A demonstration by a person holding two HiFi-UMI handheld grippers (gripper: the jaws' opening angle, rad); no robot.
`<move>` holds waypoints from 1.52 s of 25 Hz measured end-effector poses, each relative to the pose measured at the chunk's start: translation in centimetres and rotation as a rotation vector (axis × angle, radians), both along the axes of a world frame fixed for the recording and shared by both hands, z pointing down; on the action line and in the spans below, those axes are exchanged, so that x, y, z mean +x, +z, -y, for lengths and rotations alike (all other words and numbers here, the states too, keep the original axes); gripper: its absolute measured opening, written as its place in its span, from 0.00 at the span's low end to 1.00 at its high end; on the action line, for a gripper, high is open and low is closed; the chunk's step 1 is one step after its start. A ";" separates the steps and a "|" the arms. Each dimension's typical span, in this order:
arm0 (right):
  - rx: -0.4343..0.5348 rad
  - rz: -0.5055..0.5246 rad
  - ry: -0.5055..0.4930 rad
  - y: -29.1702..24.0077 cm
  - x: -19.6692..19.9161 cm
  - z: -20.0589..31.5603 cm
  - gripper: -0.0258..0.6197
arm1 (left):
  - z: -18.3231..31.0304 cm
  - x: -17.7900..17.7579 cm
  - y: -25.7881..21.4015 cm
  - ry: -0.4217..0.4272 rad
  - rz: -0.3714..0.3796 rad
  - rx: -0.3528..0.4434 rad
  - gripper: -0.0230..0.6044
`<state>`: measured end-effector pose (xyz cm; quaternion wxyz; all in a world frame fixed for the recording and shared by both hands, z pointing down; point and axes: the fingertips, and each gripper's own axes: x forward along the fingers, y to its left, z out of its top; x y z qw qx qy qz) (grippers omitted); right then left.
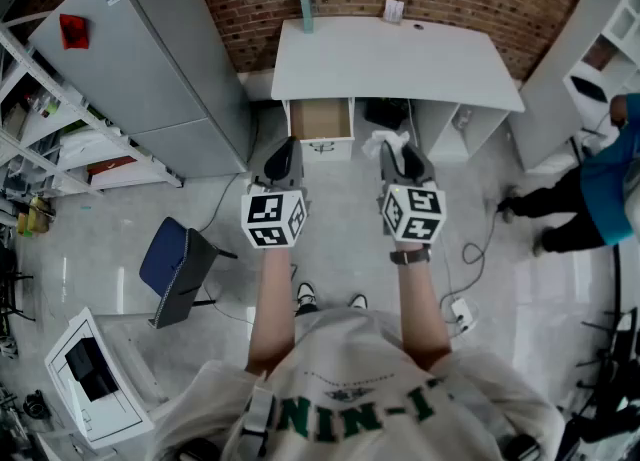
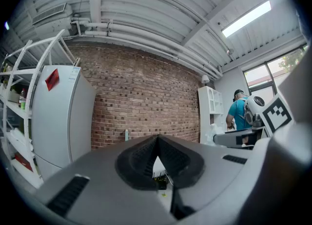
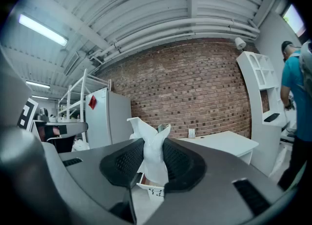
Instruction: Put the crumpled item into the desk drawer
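Far left, a grey refrigerator [image 1: 150,59] stands well clear of the work area and plays no part.

The left gripper [image 1: 283,161] is held out in front of the person, short of the desk [image 1: 390,59]. Its own view shows the jaws clenched together at the tips with nothing between them. It is empty and idle.

The drawer [image 1: 320,119] sits under the left end of the desk. It is pulled out, with its brown floor exposed to the head view, and no contents can be made out.

The right gripper [image 3: 153,159] is grasping the crumpled item [image 3: 148,138], a white paper-like wad pinched between the pads with its peaks standing above them. In the head view the item [image 1: 385,141] rides at the gripper's front, just right of the drawer and not yet over it.

At the right edge, a person [image 1: 610,184] in a teal top stands well apart.

Assessment: the step in hand is the carry, since the item is secured and the drawer already stands open. The next move calls for shifting the right gripper leftward and forward over the drawer opening, lowering it, then releasing. The wad looks light and may cling to a pad. Closing the drawer, if required, would suit the free left gripper.
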<state>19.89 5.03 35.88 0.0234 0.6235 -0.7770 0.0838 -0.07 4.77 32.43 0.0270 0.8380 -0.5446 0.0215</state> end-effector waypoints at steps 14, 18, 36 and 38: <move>0.007 0.016 -0.061 0.1 1.8 -1.2 0.21 | -1.5 2.1 1.6 -0.036 -0.010 -0.031 0.03; -0.024 0.080 -0.069 1.8 2.2 -1.6 0.21 | -2.6 2.4 2.7 -0.039 0.017 -0.048 0.03; -0.036 0.168 -0.102 1.7 -3.2 9.3 0.22 | 9.3 -2.1 2.7 -0.012 0.015 -0.037 0.03; -0.033 0.156 -0.116 1.1 -4.5 10.8 0.22 | 10.8 -3.0 2.1 -0.025 0.003 -0.025 0.03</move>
